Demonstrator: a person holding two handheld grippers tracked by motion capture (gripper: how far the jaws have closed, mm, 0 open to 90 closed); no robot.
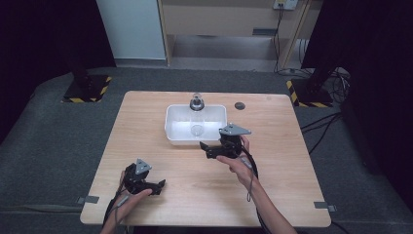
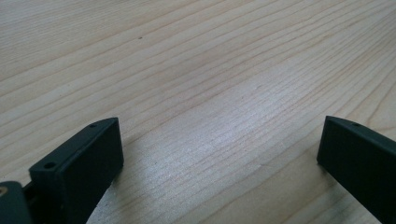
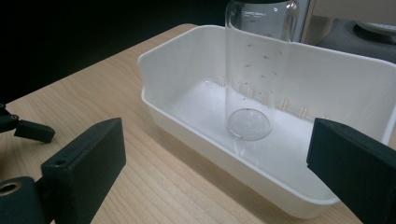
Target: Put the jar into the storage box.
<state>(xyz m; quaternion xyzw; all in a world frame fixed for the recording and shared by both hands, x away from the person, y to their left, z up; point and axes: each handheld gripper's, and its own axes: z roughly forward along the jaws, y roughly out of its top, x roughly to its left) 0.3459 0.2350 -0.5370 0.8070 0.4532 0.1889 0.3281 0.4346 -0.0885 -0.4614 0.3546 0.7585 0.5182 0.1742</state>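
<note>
- At a light wooden table (image 1: 195, 190), I hold a pair of black tongs in each hand; my left gripper (image 1: 155, 185) sits low near the front-left corner of the tabletop, its jaws pointing toward the middle.
- In the left gripper view the jaws of my left gripper (image 2: 219, 149) stand wide apart over bare wood grain; nothing lies between them, and they grip nothing.
- My right gripper (image 1: 207, 147) hovers just in front of a white plastic tub (image 1: 171, 127) that stands near the middle of the table's far half; its jaws point left along the tub's near wall.
- In the right gripper view the jaws of my right gripper (image 3: 215, 154) are spread wide and empty, framing the white plastic tub (image 3: 177, 126); they touch neither tub nor glass.
- A clear glass jar (image 3: 257, 70) stands in the tub, tilted, its round base resting on the white floor; small dark specks dot the glass.
- From the high view the clear glass jar (image 1: 196, 114) leans toward the tub's far wall, its dark-ringed top at the rim.
- A small dark disc (image 1: 239, 105) lies on the table beyond the tub's right corner, apart from it.
</note>
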